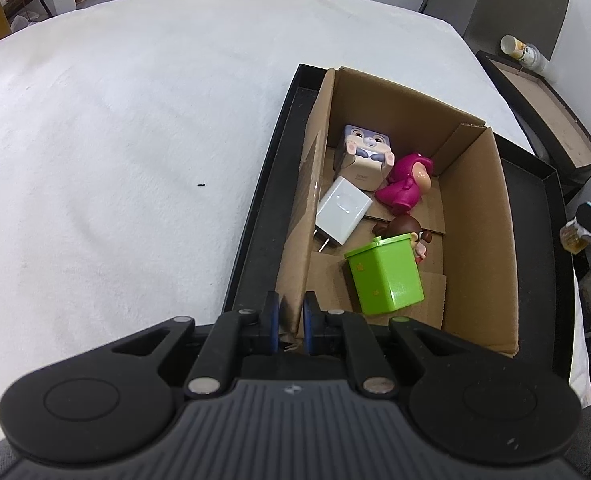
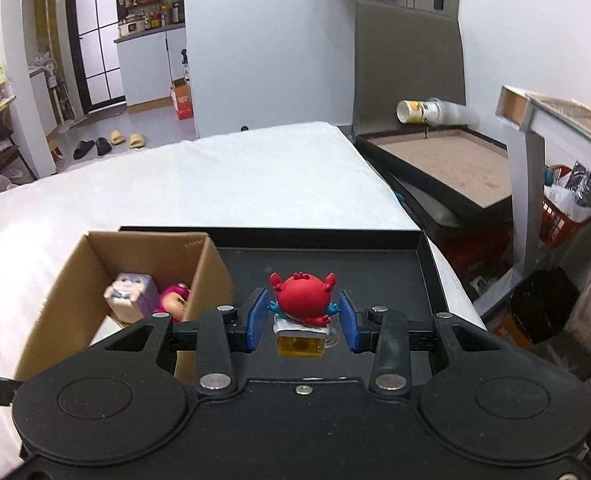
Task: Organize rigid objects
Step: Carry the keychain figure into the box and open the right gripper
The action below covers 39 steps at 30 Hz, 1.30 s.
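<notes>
Covering the bed [image 1: 115, 140] is a white spread, on which a black tray [image 1: 255, 216] holds the cardboard box [image 1: 479, 216]. Inside lie a green bin [image 1: 387, 280], a white charger [image 1: 341, 210], a pink figure [image 1: 401, 188] and a rabbit cube [image 1: 365, 152]. The left gripper [image 1: 291, 320] has its fingers nearly shut, pinching the box's near wall. The right gripper [image 2: 301, 316] has its fingers closed on a red crab figure [image 2: 303, 298] above the tray, right of the box. Best carry it leftward over the rim, lower into the free corner, then release.
</notes>
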Each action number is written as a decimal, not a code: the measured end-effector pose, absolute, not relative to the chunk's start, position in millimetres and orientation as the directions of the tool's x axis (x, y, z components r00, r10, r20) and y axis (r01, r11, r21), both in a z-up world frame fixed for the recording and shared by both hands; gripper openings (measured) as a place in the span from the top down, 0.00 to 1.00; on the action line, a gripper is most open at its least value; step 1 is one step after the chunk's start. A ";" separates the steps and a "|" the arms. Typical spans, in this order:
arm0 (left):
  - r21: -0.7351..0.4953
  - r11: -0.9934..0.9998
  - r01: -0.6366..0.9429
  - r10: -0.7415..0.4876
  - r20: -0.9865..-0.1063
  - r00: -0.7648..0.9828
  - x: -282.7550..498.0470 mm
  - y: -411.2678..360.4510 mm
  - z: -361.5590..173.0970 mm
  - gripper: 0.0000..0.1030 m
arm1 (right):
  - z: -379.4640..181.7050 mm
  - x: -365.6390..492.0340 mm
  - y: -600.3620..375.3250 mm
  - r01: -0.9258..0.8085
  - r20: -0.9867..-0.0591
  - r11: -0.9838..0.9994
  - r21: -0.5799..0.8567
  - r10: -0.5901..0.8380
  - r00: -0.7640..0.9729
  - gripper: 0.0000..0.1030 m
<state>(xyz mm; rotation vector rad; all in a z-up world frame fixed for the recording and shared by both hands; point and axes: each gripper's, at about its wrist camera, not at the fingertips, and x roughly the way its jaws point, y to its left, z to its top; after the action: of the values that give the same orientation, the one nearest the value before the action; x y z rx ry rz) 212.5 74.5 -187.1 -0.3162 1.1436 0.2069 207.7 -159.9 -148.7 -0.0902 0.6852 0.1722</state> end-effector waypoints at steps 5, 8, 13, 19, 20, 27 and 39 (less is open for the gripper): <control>-0.151 0.936 -0.317 -0.008 -0.911 0.411 210.2 76.4 -186.2 0.90 | -140.8 204.6 -151.5 -0.203 -0.625 0.979 -0.034 0.138 0.768 0.63; -0.157 0.936 -0.315 -0.012 -0.910 0.415 209.1 77.3 -185.7 0.90 | -135.9 202.6 -147.2 -0.213 -0.617 0.976 -0.034 0.147 0.773 0.63; -0.165 0.936 -0.311 -0.020 -0.907 0.421 207.6 78.7 -185.0 0.90 | -129.9 199.3 -137.0 -0.239 -0.606 0.971 -0.017 0.181 0.775 0.63; -0.182 0.932 -0.312 -0.034 -0.904 0.426 206.5 81.0 -184.6 0.90 | -127.9 197.7 -121.7 -0.279 -0.602 0.960 -0.015 0.214 0.769 0.63; -0.185 0.932 -0.312 -0.036 -0.904 0.427 206.3 81.5 -184.5 0.90 | -128.1 197.9 -119.6 -0.282 -0.602 0.959 -0.015 0.216 0.768 0.63; -0.202 0.930 -0.308 -0.053 -0.901 0.431 205.0 84.6 -184.5 0.90 | -131.5 201.7 -100.4 -0.320 -0.615 0.947 -0.020 0.241 0.751 0.63; -0.222 0.928 -0.300 -0.073 -0.896 0.437 203.5 88.6 -185.1 0.90 | -151.2 212.7 -63.1 -0.378 -0.682 0.925 -0.041 0.251 0.688 0.63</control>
<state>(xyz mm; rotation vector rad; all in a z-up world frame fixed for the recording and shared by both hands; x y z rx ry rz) 203.5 88.6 -185.1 -0.3765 1.1166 0.1452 212.7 -63.1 -151.2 -0.1839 0.7330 0.3537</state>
